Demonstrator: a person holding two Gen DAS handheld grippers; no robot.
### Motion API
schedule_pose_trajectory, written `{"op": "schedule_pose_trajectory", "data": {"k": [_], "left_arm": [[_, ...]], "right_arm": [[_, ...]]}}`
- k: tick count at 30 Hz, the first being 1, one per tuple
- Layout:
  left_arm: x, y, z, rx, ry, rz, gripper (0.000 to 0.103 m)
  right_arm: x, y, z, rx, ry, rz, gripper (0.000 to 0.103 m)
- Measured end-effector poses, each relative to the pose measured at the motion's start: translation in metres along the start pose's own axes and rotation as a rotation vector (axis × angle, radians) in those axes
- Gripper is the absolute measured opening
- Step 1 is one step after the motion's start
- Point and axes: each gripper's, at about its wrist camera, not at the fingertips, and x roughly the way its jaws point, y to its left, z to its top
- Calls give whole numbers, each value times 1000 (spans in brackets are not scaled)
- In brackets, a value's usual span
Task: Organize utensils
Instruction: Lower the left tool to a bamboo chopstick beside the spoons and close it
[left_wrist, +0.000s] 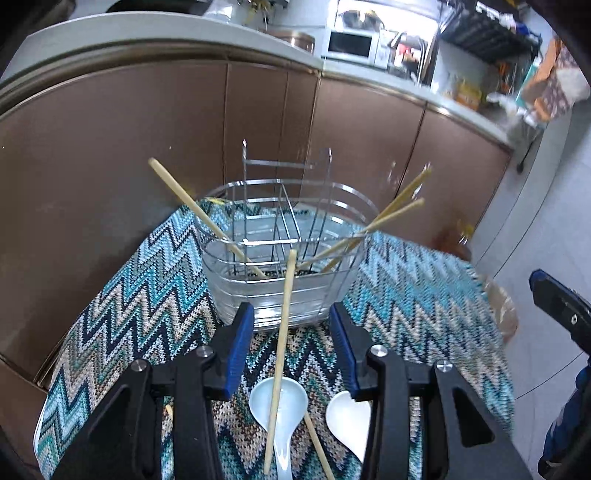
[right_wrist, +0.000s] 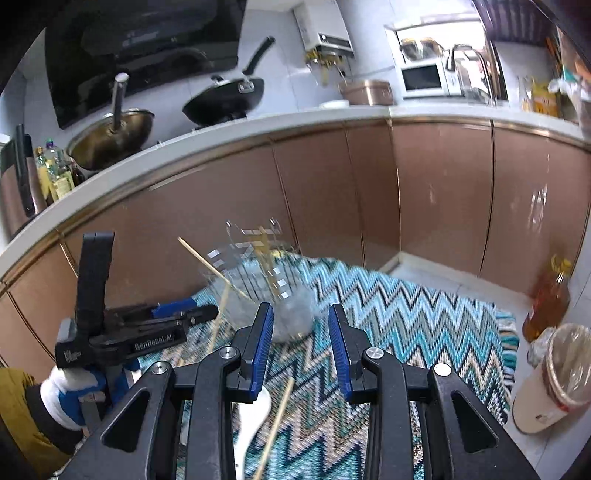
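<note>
A wire utensil rack stands on a zigzag-patterned cloth. Three chopsticks lean inside it, one to the left and two to the right. My left gripper is open just in front of the rack. A loose chopstick lies between its fingers, its tip against the rack, across a white spoon. A second white spoon and another chopstick lie nearby. My right gripper is open and empty above the cloth, with the blurred rack, a white spoon and a chopstick below it.
Brown cabinet doors stand close behind the cloth under a white counter with pans and a microwave. An oil bottle and a lined bin stand on the floor at right. The left gripper shows in the right wrist view.
</note>
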Motion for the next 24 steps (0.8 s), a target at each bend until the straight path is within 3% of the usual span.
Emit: {"op": "schedule_pose_trajectory", "data": {"k": [2,11,20,24], "left_arm": [[11,-1,0,11,19,13,38],[40,-3,10,20,97,76,5],[24,-15,8,71,169,58,5],[-13,-19,12,68,107,26,4]], "right_arm": [[7,-9,-7,8,12,0,31],[25,-42,-26,62,44,14,31],[19,-54,-31,100,42,28,31],[11,-53,-31,100,34,32,31]]}}
